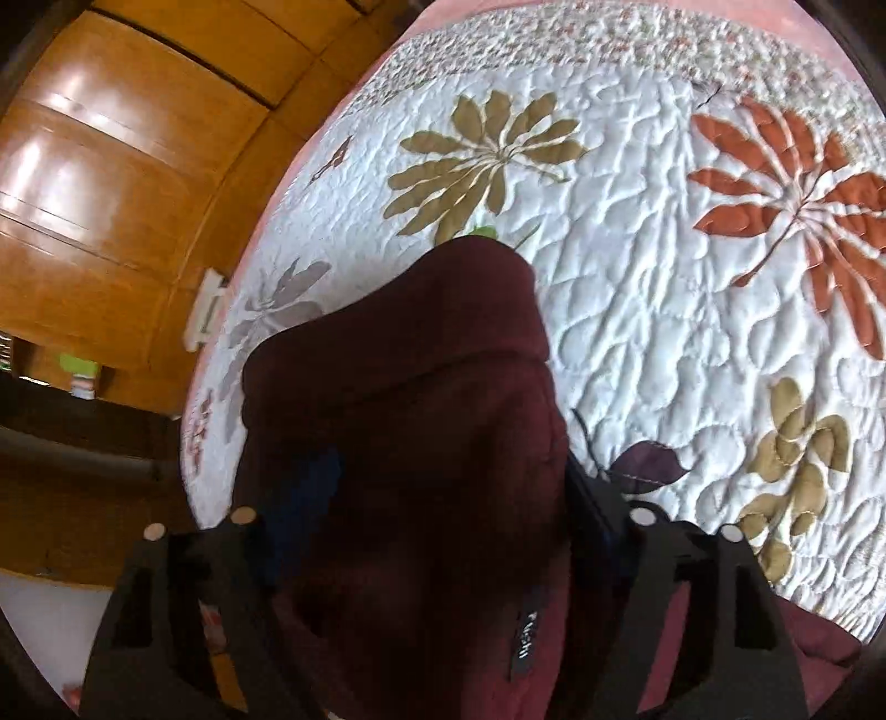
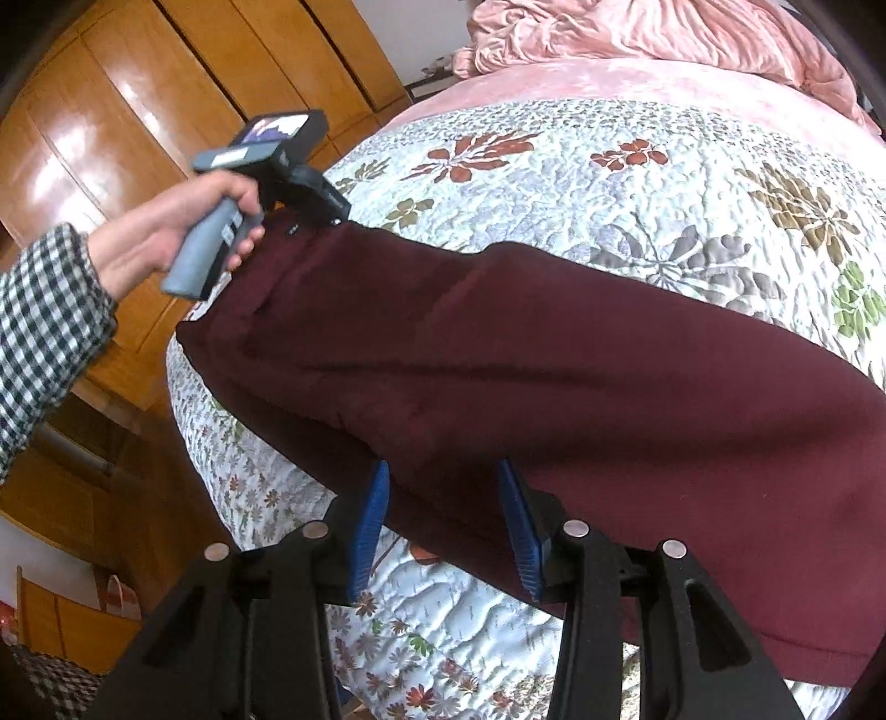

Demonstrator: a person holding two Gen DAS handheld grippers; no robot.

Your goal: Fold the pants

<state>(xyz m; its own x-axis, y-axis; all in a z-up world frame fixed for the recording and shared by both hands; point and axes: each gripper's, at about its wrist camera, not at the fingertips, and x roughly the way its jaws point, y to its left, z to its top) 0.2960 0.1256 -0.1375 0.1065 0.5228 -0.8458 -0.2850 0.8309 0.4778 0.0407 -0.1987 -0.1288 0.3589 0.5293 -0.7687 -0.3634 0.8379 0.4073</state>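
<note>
Dark maroon pants (image 2: 554, 365) stretch across the quilted bed, held up at two spots. My left gripper (image 1: 421, 498) is shut on the waistband end of the pants (image 1: 398, 399), which drape over and hide its blue pads; a small black label (image 1: 523, 642) hangs near it. It also shows in the right wrist view (image 2: 310, 194), held by a hand in a checked sleeve. My right gripper (image 2: 443, 498) has its blue pads (image 2: 374, 509) on either side of the pants' near edge, with cloth between them.
A white quilt with leaf and flower patterns (image 1: 664, 266) covers the bed. A pink blanket (image 2: 637, 39) is bunched at the far end. Wooden wardrobe doors (image 2: 138, 111) stand to the left of the bed.
</note>
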